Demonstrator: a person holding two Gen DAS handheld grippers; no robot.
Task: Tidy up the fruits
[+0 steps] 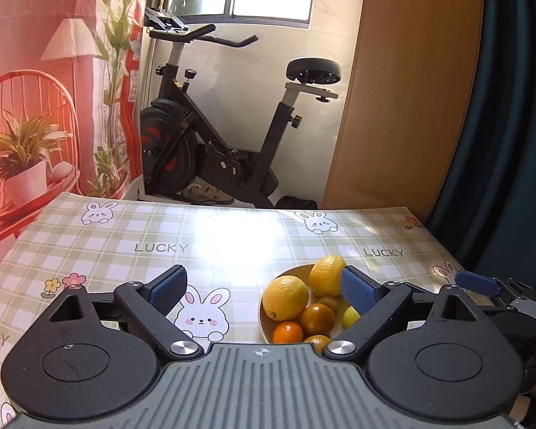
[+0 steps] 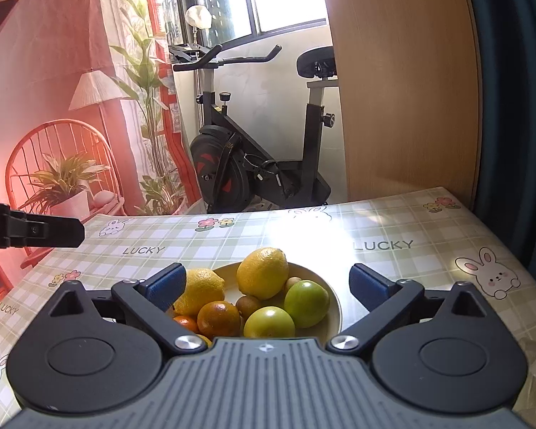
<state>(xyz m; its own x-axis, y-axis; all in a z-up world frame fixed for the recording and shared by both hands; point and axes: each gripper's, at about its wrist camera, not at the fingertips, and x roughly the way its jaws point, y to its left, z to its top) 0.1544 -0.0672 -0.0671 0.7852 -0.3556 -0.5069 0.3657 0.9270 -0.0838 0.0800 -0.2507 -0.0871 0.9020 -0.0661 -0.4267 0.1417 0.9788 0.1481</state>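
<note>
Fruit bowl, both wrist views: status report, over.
Left gripper open, empty. Right gripper open, empty. Round cream bowl holds lemons, oranges, green fruits. Checked rabbit-print tablecloth around it, nothing in the way.

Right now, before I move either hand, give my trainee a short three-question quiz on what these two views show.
1. True or false: the right tongs are clamped on a lemon.
2. Where does all the fruit sit? A) loose on the tablecloth B) piled in the bowl C) on the exercise bike
3. Fill in: in the right wrist view, the two fruits at the bowl's right side, nearest the right tongs' right finger, are ____ in colour.

Key
1. False: both the right and the left tongs stand open and hold nothing.
2. B
3. Green
</note>
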